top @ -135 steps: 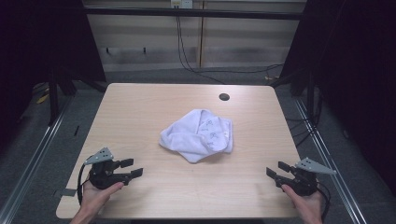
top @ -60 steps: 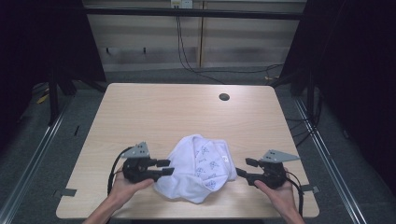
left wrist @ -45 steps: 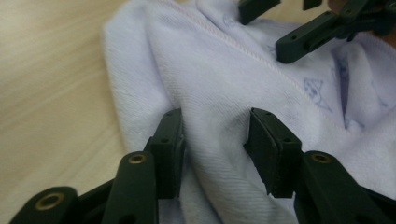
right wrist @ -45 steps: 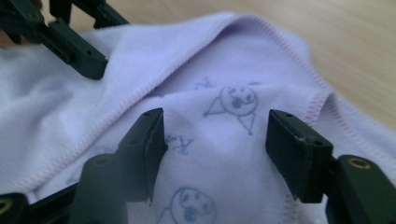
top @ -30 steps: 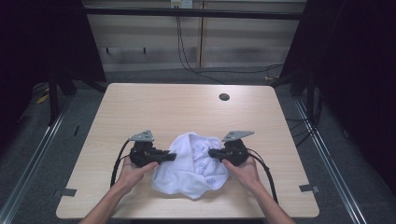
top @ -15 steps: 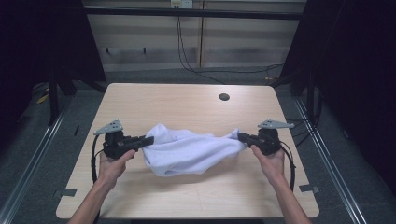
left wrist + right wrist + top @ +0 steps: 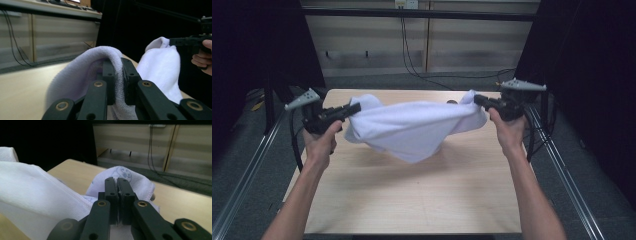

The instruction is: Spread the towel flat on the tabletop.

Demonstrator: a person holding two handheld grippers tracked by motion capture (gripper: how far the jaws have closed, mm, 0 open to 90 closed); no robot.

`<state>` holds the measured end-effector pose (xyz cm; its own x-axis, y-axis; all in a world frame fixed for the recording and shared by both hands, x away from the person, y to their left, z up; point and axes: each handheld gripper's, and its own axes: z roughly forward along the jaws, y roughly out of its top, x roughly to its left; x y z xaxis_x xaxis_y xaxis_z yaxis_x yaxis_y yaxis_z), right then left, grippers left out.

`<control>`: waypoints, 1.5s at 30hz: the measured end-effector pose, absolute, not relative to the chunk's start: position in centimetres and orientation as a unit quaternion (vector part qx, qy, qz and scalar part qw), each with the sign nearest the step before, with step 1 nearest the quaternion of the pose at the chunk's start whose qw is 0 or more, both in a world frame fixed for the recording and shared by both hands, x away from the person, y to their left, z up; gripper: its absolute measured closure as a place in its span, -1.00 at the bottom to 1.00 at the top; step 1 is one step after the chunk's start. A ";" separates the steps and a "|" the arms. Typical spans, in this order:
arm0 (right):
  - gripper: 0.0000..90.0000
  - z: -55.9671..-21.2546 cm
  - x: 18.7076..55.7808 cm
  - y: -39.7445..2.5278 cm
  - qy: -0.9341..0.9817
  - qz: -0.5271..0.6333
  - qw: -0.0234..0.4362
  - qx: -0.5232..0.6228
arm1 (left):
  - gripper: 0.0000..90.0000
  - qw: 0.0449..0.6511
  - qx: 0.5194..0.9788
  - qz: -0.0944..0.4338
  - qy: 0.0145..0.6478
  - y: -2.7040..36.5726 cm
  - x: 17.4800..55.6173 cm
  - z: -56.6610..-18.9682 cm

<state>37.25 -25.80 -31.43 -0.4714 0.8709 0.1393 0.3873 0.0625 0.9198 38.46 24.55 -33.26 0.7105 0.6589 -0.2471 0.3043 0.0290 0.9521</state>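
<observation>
White terry towel hangs stretched above the pale wooden table, sagging mid-span; left gripper is clamped on its left end, right gripper on its right end.

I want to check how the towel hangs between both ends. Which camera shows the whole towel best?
The high view: the white towel stretches between the left tongs and the right tongs, sagging above the table. The left gripper view shows a fold pinched in its jaws; the right gripper view shows a hemmed corner pinched.
</observation>
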 end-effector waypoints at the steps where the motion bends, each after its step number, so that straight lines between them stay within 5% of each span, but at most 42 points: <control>1: 0.95 -29.7 38.2 -25.8 0.685 0.516 0.245 0.452 | 0.85 0.626 0.679 0.151 0.352 24.6 38.8 -32.4; 5: 0.95 -26.9 39.3 -25.8 0.680 0.518 0.264 0.447 | 0.86 0.636 0.674 0.168 0.337 24.5 39.2 -30.0; 9: 0.95 -27.5 38.7 -26.3 0.664 0.546 0.254 0.443 | 0.85 0.621 0.697 0.159 0.320 23.8 37.3 -31.9; 21: 0.96 -43.7 28.3 -27.0 0.773 0.436 0.124 0.445 | 0.84 0.547 0.777 0.017 0.311 23.4 28.9 -44.2; 30: 0.96 -47.1 27.6 -28.5 0.777 0.397 0.124 0.473 | 0.81 0.506 0.811 -0.022 0.293 20.7 28.7 -46.9; 36: 0.96 -47.8 30.2 -30.1 0.764 0.378 0.166 0.495 | 0.32 0.508 0.816 -0.028 0.275 19.9 28.1 -46.7; 38: 0.90 -47.8 30.7 -30.8 0.759 0.384 0.169 0.497 | 0.14 0.509 0.815 -0.022 0.277 20.3 27.9 -46.4; 43: 0.36 -46.5 29.2 -30.8 0.745 0.401 0.181 0.502 | 0.09 0.538 0.787 -0.008 0.302 23.3 28.2 -46.0; 45: 0.30 -45.7 28.2 -30.4 0.743 0.416 0.183 0.491 | 0.06 0.546 0.773 0.006 0.322 24.5 28.5 -45.8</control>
